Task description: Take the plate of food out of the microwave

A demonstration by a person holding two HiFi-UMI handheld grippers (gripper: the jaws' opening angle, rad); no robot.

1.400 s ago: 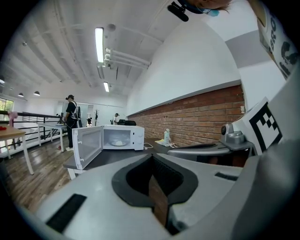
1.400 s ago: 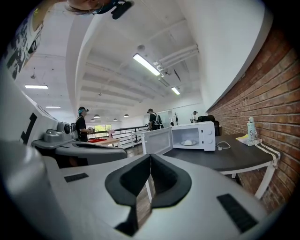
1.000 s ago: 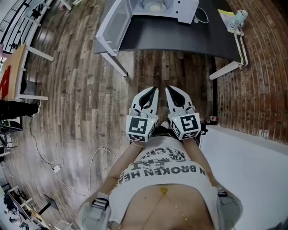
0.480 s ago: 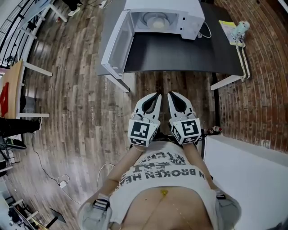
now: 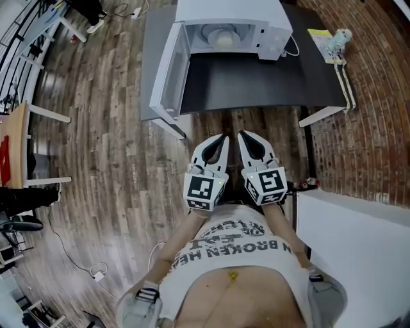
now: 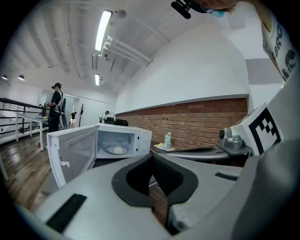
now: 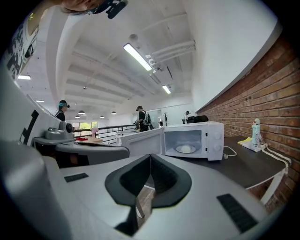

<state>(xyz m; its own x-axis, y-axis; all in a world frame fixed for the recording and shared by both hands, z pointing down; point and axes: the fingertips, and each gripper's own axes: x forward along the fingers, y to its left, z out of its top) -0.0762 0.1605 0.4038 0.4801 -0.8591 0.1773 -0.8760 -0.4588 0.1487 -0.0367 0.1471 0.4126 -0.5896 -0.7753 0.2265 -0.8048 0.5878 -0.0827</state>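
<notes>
Ahead, at twelve o'clock, a dark table (image 5: 256, 83) stood on a wood-plank floor (image 5: 109, 147), with a brick wall (image 5: 365, 128) running along at three o'clock. At the table's far side sat a white microwave (image 5: 230, 9), its door (image 5: 170, 70) swung wide toward nine o'clock, and the plate of food (image 5: 222, 38) lay inside it. The left gripper (image 5: 216, 139) and right gripper (image 5: 245, 136) hung side by side close to the person's shirt, well short of the table, each with its jaws pressed together on nothing.
</notes>
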